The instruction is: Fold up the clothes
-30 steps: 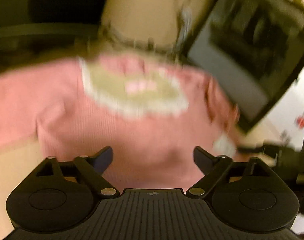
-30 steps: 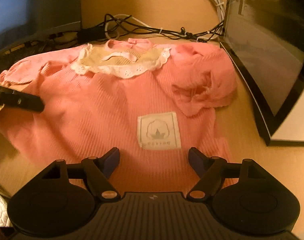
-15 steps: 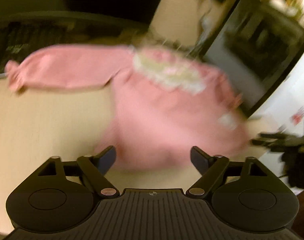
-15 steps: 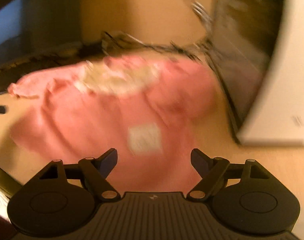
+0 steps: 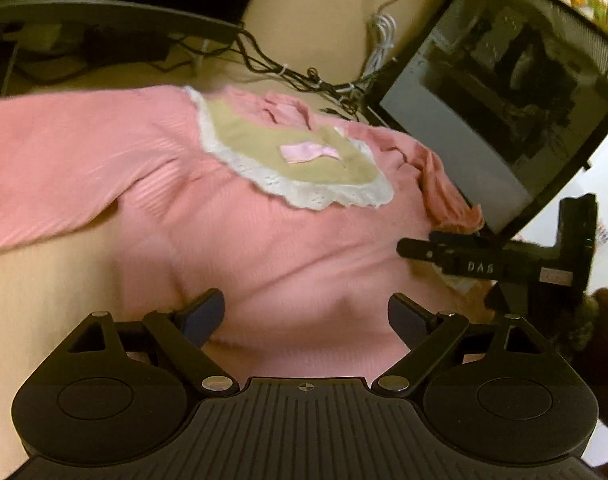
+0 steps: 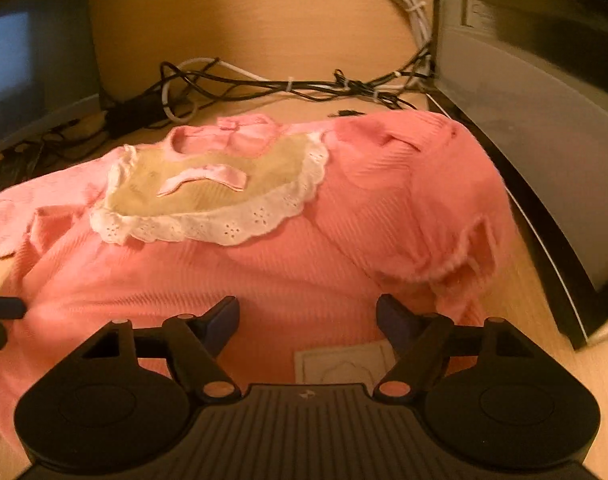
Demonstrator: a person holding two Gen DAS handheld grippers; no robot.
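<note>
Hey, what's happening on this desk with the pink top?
A person is holding a gripper in each hand over a small pink top spread flat on a wooden desk, getting ready to fold it. The left gripper and right gripper both hang open above the lower part of the top, gripping nothing. One sleeve is already folded in over the body, next to a dark monitor; the other sleeve lies stretched out. The lace collar faces up.
</note>
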